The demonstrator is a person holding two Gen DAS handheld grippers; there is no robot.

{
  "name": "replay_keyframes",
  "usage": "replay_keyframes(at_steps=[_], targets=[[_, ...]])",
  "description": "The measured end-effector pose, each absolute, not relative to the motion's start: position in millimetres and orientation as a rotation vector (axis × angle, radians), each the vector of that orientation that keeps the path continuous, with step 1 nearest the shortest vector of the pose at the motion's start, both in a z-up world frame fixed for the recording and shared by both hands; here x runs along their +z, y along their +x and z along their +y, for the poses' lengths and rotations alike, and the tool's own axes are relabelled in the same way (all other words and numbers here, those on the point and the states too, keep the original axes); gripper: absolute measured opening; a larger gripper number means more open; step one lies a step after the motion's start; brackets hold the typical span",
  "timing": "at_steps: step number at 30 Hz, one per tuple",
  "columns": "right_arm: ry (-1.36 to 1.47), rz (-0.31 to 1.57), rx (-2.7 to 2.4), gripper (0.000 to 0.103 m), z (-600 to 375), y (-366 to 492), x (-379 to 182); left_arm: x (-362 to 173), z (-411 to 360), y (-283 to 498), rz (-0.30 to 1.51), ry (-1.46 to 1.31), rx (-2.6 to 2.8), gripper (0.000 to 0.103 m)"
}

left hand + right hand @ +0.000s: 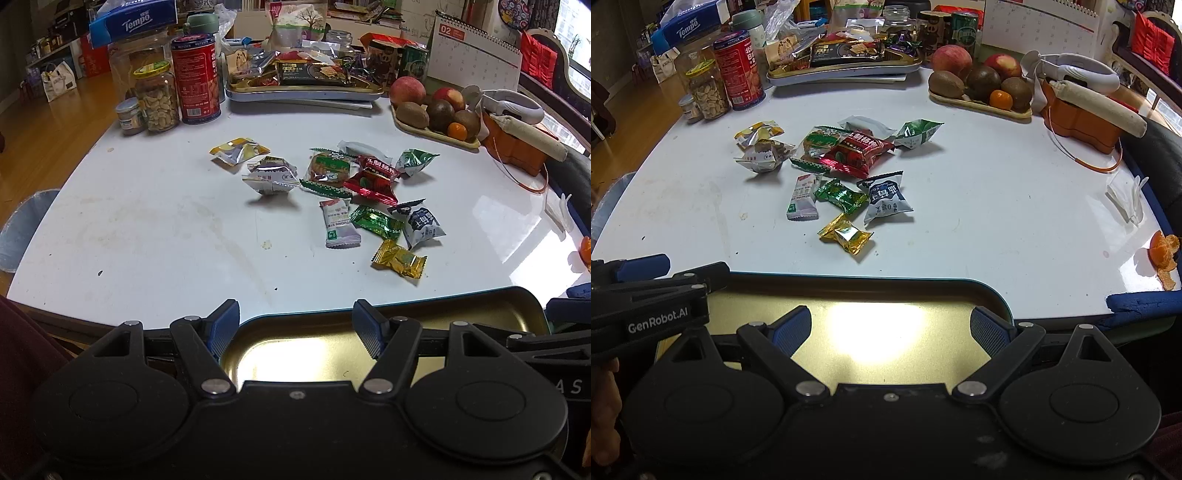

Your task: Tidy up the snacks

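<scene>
Two grippers: the left gripper [295,325] and right gripper [890,328] both stood with fingers spread, holding nothing, above the empty tin tray [923,291] at the table's near edge.
Snacks: about a dozen wrapped snacks [332,184] lay loose at mid-table, well apart from the tray.
Nearest piece: the gold candy [846,236]; its slick foil would likely slip from a shallow pinch.
Overlap: the red packet [857,153] rested on its neighbours; lifting it could drag them.
Far side: the fruit plate [436,134] and nut jar [159,99] risked a knock from a wide reach.
</scene>
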State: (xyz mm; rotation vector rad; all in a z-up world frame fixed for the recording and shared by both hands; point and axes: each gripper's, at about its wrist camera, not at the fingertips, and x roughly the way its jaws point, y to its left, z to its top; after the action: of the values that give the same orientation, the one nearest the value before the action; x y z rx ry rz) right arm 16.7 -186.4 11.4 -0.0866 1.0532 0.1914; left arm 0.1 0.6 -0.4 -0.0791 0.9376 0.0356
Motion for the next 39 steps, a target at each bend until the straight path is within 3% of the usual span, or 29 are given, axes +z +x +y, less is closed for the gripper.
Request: replay_keyframes(at_steps=[23,28,39], targets=[[-0.009,1.051,0.206,0.098,-194.0,20.1,13.2,-2.7,2.3,1.3,0.958,-0.093,0.027,0.069],[0.03,1.033,0.224,0.094,-199.2,26.7,19.7,1.8,8.5,5.0,0.966,-0.122,0.004,0.069],[-0.085,1.056,0.243,0.093,-191.6,61.3,15.6,9.8,27.7,24.2,0.977,-0.18,0.031,0.069]])
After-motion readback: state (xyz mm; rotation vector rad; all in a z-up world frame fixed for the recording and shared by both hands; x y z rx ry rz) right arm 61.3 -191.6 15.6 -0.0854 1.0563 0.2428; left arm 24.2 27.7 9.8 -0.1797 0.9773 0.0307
